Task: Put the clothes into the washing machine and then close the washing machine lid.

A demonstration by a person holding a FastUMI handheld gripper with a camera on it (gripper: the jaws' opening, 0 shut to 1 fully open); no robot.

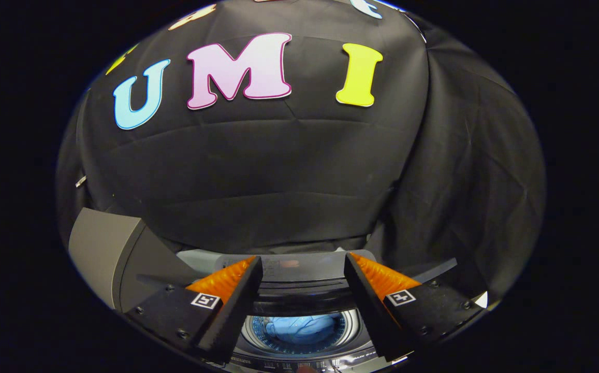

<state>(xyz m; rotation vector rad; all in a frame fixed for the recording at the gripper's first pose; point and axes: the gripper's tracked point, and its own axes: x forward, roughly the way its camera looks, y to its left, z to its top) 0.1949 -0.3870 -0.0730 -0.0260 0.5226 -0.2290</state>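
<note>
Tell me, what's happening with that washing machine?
A person is holding a gripper above a grey top-loading washing machine. The gripper's fingers are spread open and hold nothing. Between them, down in the shiny round drum, lies some light blue clothing, so the clothes look already in. The grey washing machine lid stands open off to one side, so closing it is likely the step left.

Black cloth wall (pixel 278 176) behind
</note>
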